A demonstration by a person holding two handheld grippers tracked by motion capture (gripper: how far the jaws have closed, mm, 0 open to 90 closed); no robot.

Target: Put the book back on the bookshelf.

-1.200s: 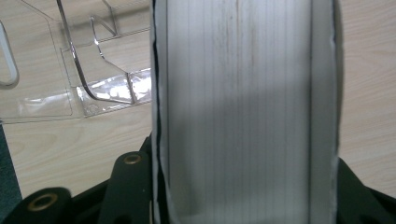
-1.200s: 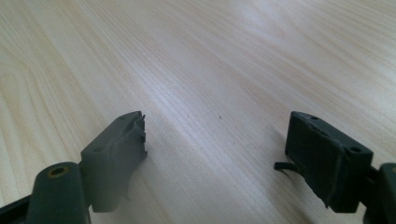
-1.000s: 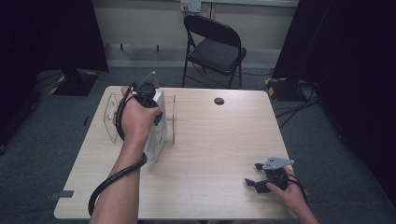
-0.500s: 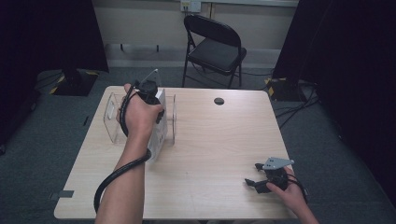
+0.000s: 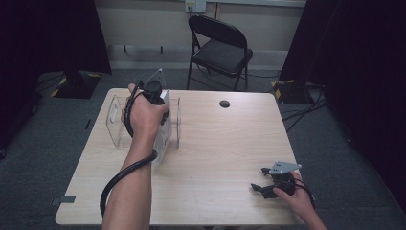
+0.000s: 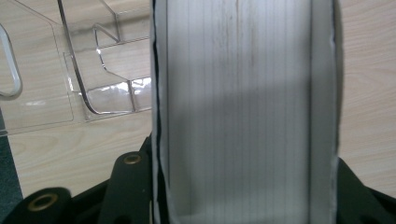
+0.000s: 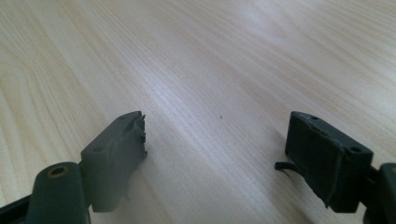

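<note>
- Beside the clear plastic rack [image 5: 115,122] on the pale woodgrain table [image 5: 225,143], a thick white book [image 6: 243,112], page edges finely lined, stands clamped by the left gripper [image 5: 152,96] fingers.
- Far from the rack, the right gripper [image 5: 268,184] fingers rest wide apart, empty.

Even overhead light, dark surroundings

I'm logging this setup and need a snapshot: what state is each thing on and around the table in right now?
White book: upright, clamped between the left gripper's jaws.
Left gripper: shut on the book.
Clear acrylic rack: standing on the table, book at its dividers.
Right gripper: open, nothing between its jaws, low over the table.
Folding chair: unfolded, unoccupied.
</note>
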